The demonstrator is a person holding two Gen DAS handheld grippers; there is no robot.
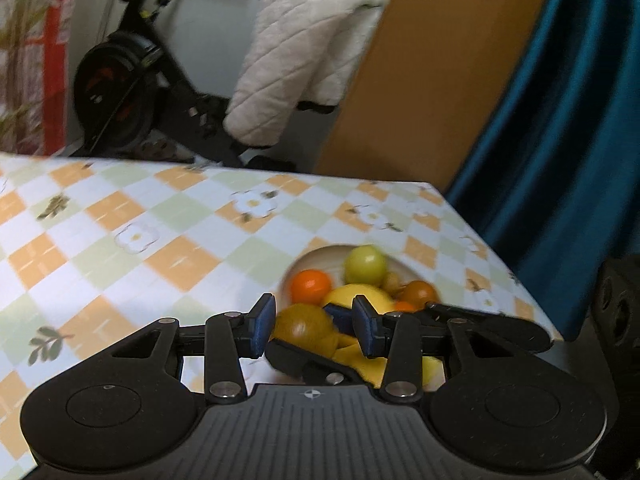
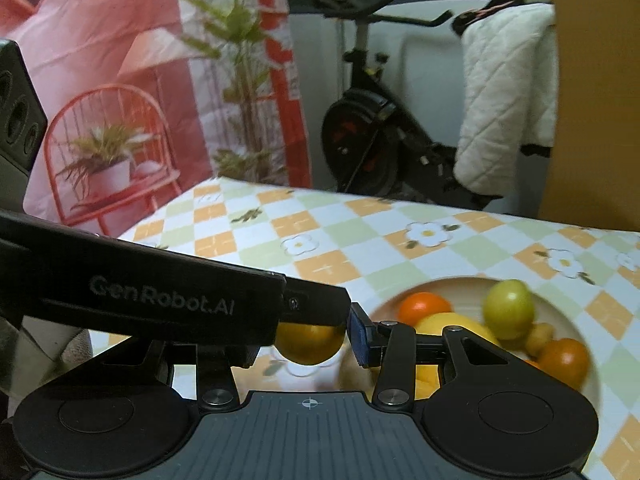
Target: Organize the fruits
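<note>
A white plate (image 1: 316, 258) on the checked tablecloth holds a green apple (image 1: 365, 266), a small orange (image 1: 311, 285), a yellow fruit (image 1: 362, 298) and a brownish-orange fruit (image 1: 418, 294). My left gripper (image 1: 314, 326) is around a brown-yellow round fruit (image 1: 306, 328); its jaws stand apart and the fruit sits between the blue pads. The right gripper's finger crosses below it. In the right wrist view the same fruit (image 2: 310, 342) sits between my right gripper (image 2: 316, 340) jaws, with the left gripper's black body over it. The plate (image 2: 576, 320) lies to the right.
The table's (image 1: 120, 240) far edge runs behind the plate, and its right corner is near a teal curtain (image 1: 560, 120). An exercise bike (image 1: 120, 92), a white quilted cloth (image 1: 296, 60) and a wooden panel (image 1: 420, 80) stand beyond.
</note>
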